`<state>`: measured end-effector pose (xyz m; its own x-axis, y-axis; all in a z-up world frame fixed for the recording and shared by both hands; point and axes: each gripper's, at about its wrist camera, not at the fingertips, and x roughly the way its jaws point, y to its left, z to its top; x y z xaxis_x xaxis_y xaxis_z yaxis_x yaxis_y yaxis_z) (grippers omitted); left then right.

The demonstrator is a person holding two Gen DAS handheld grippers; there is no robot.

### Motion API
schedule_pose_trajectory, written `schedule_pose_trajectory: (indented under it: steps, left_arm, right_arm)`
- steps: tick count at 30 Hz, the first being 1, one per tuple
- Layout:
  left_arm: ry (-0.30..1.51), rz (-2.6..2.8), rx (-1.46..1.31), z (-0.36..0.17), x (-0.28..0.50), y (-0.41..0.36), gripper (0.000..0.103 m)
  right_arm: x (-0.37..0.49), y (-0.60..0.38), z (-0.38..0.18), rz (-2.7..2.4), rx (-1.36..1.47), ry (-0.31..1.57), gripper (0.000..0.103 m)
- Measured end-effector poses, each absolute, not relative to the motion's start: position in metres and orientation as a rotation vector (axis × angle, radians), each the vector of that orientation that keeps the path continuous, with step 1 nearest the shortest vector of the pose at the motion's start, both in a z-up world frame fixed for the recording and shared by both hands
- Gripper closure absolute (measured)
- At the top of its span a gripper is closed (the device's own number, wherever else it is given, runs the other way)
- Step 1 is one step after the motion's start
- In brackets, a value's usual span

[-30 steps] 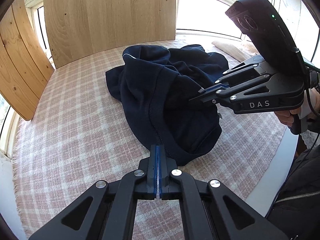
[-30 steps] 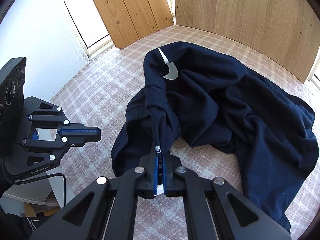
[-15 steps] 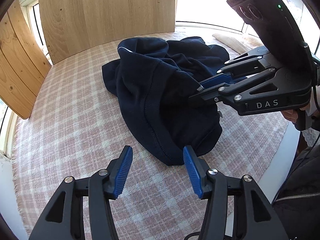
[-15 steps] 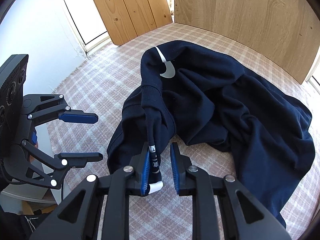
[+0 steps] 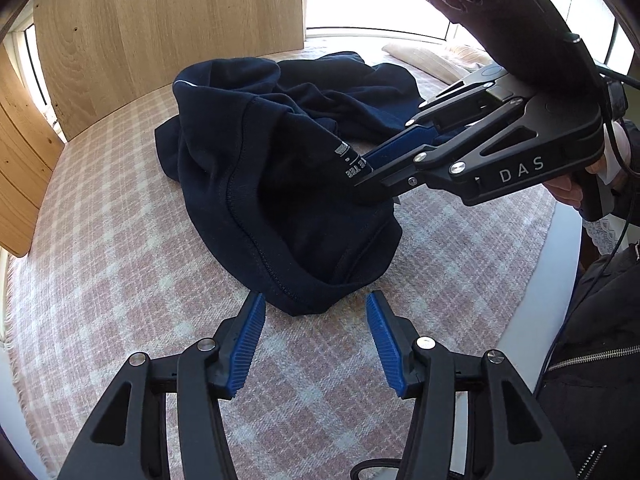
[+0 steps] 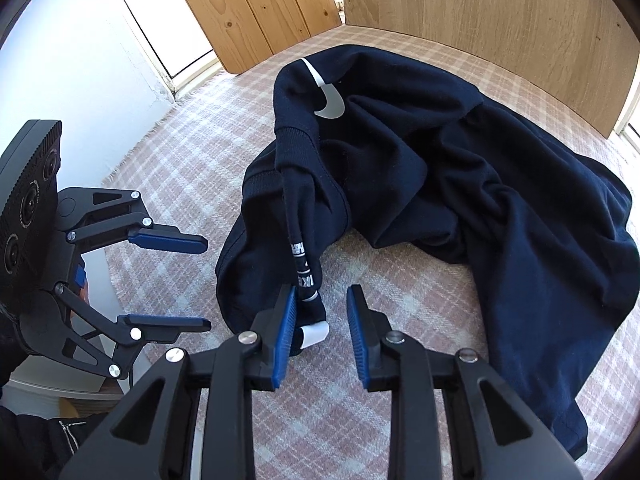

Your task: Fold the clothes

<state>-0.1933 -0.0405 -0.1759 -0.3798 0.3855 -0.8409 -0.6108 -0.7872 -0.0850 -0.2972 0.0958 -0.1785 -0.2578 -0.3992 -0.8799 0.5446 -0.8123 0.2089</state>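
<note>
A dark navy sweatshirt [image 5: 280, 200] [image 6: 480, 200] lies crumpled on a pink plaid blanket [image 5: 120, 280]. It shows a white swoosh logo [image 6: 330, 100]. My left gripper [image 5: 314, 296] [image 6: 206, 284] is open, and the stitched hem lies just beyond its blue pads. My right gripper [image 6: 322, 290] [image 5: 362, 176] has its jaws opening. A narrow navy strip with white lettering [image 6: 304, 264] [image 5: 352, 162] hangs between them and leans on the left pad without being pressed.
Wooden boards [image 5: 160, 40] [image 6: 480, 20] stand along the far edge of the blanket [image 6: 400, 272]. A bright window and a pale cushion [image 5: 432, 56] are at the back right. A person's dark zipped jacket [image 5: 592, 360] and hand [image 5: 568, 192] are at the right.
Both grippers were shut on the sweatshirt a second ago. The left has opened and the hem has dropped onto the blanket. The right has parted its jaws, freeing the lettered strip.
</note>
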Motion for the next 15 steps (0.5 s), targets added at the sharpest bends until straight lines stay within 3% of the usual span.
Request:
schedule_pose_trajectory:
  steps: [2, 5, 6, 7, 8, 15]
  left_arm:
    - [0.333, 2.165, -1.233, -0.177, -0.194, -0.037, 0.052]
    - [0.351, 2.138, -1.230, -0.179, -0.193, -0.033, 0.052]
    - [0.356, 2.134, -1.231, -0.180, -0.194, -0.033, 0.052]
    - [0.361, 2.132, -1.232, -0.180, -0.194, -0.032, 0.052]
    - [0.364, 2.131, -1.234, -0.181, -0.195, -0.032, 0.052]
    - [0.380, 2.172, -1.208, -0.177, -0.197, -0.035, 0.046]
  right_arm:
    - [-0.302, 0.094, -0.183, -2.299, 1.527, -0.072, 0.077]
    - [-0.310, 0.093, -0.191, -2.220, 1.541, -0.154, 0.078]
    - [-0.313, 0.094, -0.194, -2.191, 1.549, -0.196, 0.081]
    - [-0.316, 0.096, -0.195, -2.165, 1.550, -0.242, 0.096]
    - [-0.319, 0.098, -0.196, -2.149, 1.547, -0.276, 0.099]
    - [-0.320, 0.105, -0.159, -2.182, 1.443, -0.352, 0.100]
